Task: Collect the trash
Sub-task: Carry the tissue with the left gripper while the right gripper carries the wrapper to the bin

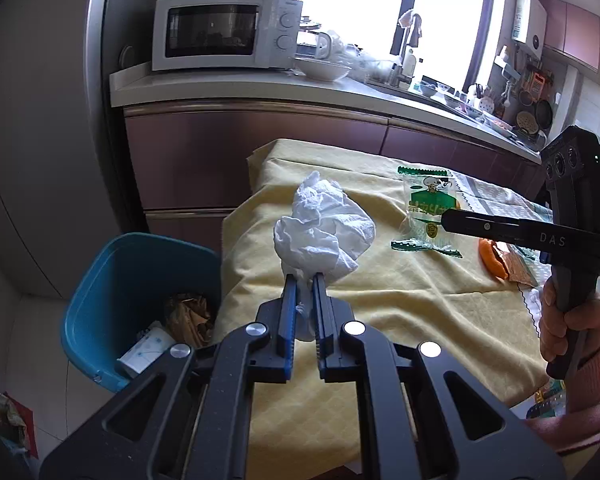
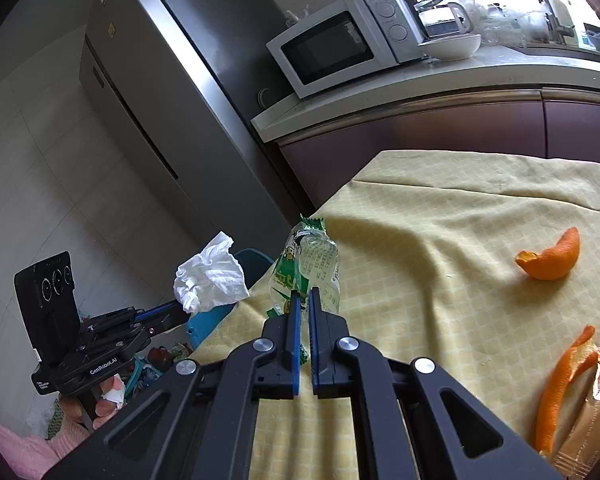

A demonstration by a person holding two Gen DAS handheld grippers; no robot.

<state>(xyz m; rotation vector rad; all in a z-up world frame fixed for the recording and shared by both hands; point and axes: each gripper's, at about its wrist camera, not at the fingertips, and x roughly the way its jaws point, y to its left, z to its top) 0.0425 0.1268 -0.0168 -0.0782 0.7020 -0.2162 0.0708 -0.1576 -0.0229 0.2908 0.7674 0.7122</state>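
My left gripper (image 1: 304, 280) is clamped on a crumpled white tissue (image 1: 324, 228), holding it above the yellow tablecloth (image 1: 400, 320) near the table's edge, with the blue trash bin (image 1: 112, 280) on the floor just beside it. My right gripper (image 2: 304, 294) is pinched on a clear green-printed wrapper (image 2: 300, 268), lifted off the cloth. Two orange peels (image 2: 552, 260) and a copper foil packet (image 2: 596, 412) lie on the cloth.

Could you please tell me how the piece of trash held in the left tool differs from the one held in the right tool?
The left tool grips a crumpled white tissue; the right tool pinches a flat clear snack wrapper with green print. The tissue is opaque and balled up, the wrapper see-through and glossy. Both are held off the yellow tablecloth.
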